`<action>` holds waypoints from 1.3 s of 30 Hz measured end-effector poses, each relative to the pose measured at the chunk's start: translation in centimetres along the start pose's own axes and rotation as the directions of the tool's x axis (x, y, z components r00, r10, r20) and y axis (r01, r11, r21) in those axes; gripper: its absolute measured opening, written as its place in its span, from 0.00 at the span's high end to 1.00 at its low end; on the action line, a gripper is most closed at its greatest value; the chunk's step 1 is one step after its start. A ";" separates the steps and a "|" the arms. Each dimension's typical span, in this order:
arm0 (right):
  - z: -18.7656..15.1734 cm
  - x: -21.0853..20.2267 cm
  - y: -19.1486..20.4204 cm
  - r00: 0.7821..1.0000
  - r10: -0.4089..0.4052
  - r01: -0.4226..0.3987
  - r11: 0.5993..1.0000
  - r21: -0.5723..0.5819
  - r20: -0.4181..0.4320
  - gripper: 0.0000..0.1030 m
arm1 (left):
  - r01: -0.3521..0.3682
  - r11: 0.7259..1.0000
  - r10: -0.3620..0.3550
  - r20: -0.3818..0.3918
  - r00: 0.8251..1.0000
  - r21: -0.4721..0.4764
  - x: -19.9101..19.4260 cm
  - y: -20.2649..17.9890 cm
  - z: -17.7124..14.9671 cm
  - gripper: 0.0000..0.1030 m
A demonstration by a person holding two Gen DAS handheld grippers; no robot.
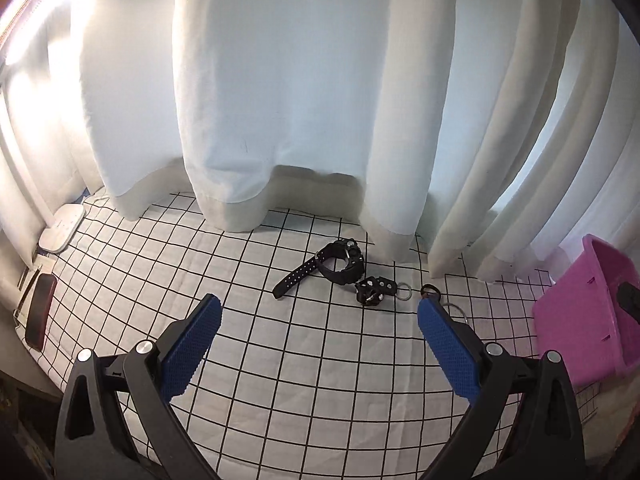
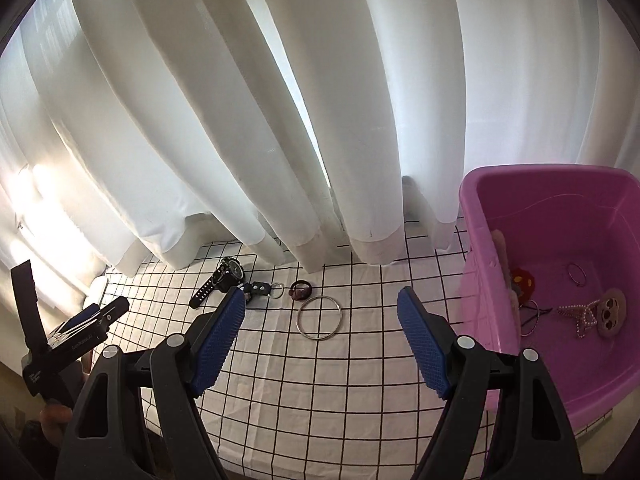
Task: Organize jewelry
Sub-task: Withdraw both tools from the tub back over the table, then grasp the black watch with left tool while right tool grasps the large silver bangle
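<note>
In the left wrist view, the left gripper [image 1: 318,314] fills the lower part of the frame, its blue-padded fingers [image 1: 192,350] spread wide with nothing between them, above a white checked cloth [image 1: 304,364]. Just above the centre of the frame a black watch [image 1: 334,266] lies on the cloth with its strap trailing toward the lower left. Just right of it is a small black keyring piece [image 1: 374,290] with a metal ring. Close to the right fingertip sits a dark hair tie [image 1: 430,290], and a silver bangle [image 1: 458,312] shows partly behind that finger. A pink plastic basket [image 1: 576,320] stands at the right edge. White curtains [image 1: 280,80] hang across the top, their hems resting on the cloth. A dark phone [image 1: 40,316] lies at the far left edge.

In the right wrist view, the right gripper [image 2: 320,306] is likewise released, its jaws wide apart and empty. The bangle [image 2: 319,317] lies flat on the cloth between the fingertips. Above it, from left to right, are the watch [image 2: 224,280], keyring piece [image 2: 260,289] and hair tie [image 2: 301,289]. The basket [image 2: 560,208] occupies the right side and holds a pearl strand [image 2: 580,314], a thin ring, and small ornaments. The left gripper [image 2: 86,316] shows at the left edge.
</note>
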State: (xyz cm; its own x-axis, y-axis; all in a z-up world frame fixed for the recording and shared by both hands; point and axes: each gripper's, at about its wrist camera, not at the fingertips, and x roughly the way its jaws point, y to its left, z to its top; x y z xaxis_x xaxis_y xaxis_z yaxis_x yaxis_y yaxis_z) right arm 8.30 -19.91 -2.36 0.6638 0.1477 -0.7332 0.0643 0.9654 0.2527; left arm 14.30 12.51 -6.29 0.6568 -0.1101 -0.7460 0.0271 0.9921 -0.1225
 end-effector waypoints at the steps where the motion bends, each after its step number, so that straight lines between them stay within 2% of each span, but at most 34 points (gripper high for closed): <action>1: -0.4 0.5 0.5 1.000 -0.005 0.005 1.000 0.014 -0.003 0.27 | 0.010 1.000 -0.010 -0.004 1.000 0.013 0.7 0.7 0.0 0.06; 7: -2.9 5.5 2.6 0.995 -0.033 0.039 0.998 0.057 -0.096 0.27 | 0.030 0.995 -0.027 -0.031 0.999 0.094 4.7 2.4 0.3 0.06; 10: -4.1 7.8 2.9 0.991 -0.050 0.056 0.997 0.050 -0.123 0.27 | 0.055 0.991 -0.053 -0.024 0.998 0.122 6.9 2.4 0.0 0.06; 13: -5.2 10.2 2.8 0.985 -0.053 0.064 0.996 0.061 -0.163 0.27 | 0.051 0.990 -0.046 -0.038 0.998 0.130 9.3 1.9 0.1 0.06; 16: -5.7 12.3 2.5 0.986 -0.059 0.073 0.994 0.083 -0.156 0.27 | 0.055 0.994 -0.049 -0.057 0.997 0.097 11.7 1.9 0.6 0.06; 22: -6.0 15.8 2.2 0.988 -0.065 0.076 0.994 0.081 -0.137 0.27 | 0.018 0.998 -0.015 -0.052 0.999 0.059 15.9 2.2 1.7 0.06; 27: -6.2 17.9 1.5 0.990 -0.082 0.093 0.992 0.091 -0.116 0.27 | 0.019 0.998 -0.016 -0.047 0.999 0.066 18.7 2.3 2.1 0.06; 31: -6.6 18.9 1.1 0.989 -0.100 0.111 0.989 0.096 -0.110 0.27 | 0.017 0.996 -0.009 -0.087 0.996 0.090 21.0 2.1 2.2 0.06; 39: -7.0 20.6 0.9 0.979 -0.127 0.141 0.987 0.083 -0.156 0.27 | 0.000 0.996 0.013 -0.144 0.989 0.092 23.4 2.5 1.8 0.06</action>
State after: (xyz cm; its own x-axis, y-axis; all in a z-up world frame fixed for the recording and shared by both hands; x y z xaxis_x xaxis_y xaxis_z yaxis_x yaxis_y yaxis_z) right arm 16.77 -14.48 -21.66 0.5254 0.0556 -0.8490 0.2186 0.9555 0.1979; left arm 31.12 12.48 -22.88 0.5414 -0.1043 -0.8342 0.0962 0.9934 -0.0618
